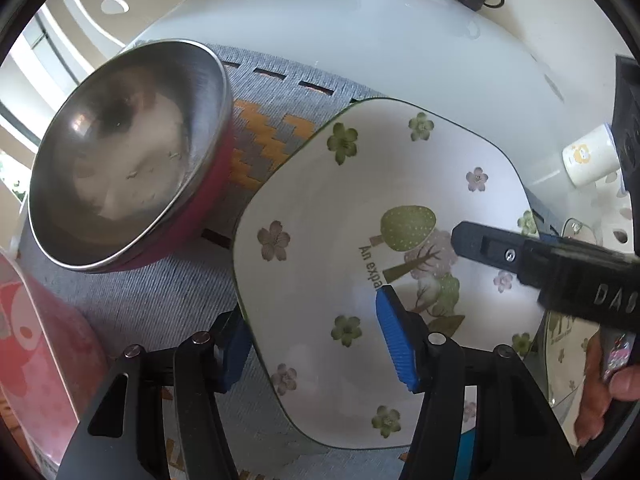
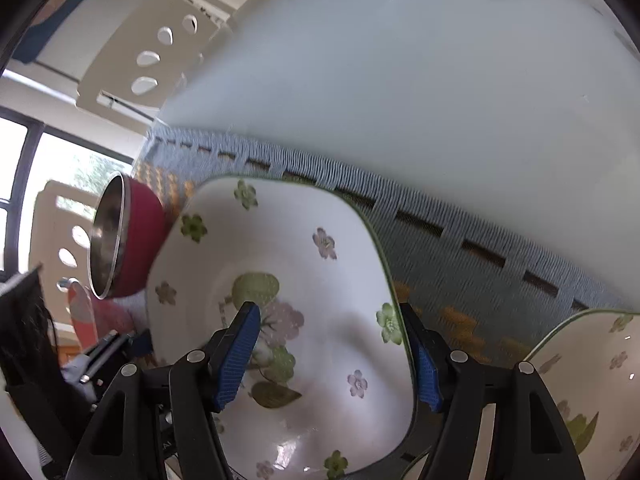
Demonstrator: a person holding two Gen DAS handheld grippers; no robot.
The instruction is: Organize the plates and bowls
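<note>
The square flowered plate (image 1: 340,240) lies face up on a grey woven mat (image 1: 160,300), one corner pointing toward the steel bowl (image 1: 124,152) beside it. The mat covers part of a pale glass surface (image 1: 400,40); a window shows beyond. Both the left gripper (image 1: 316,344) and right gripper (image 2: 332,356) straddle opposite plate rims, fingers (image 1: 396,340) half open; whether they press I cannot tell.

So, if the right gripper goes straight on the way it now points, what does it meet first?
Most likely the white square floral plate: the right gripper already straddles its edge, one blue pad over the inside, the other outside the rim. Depth is unclear.
</note>
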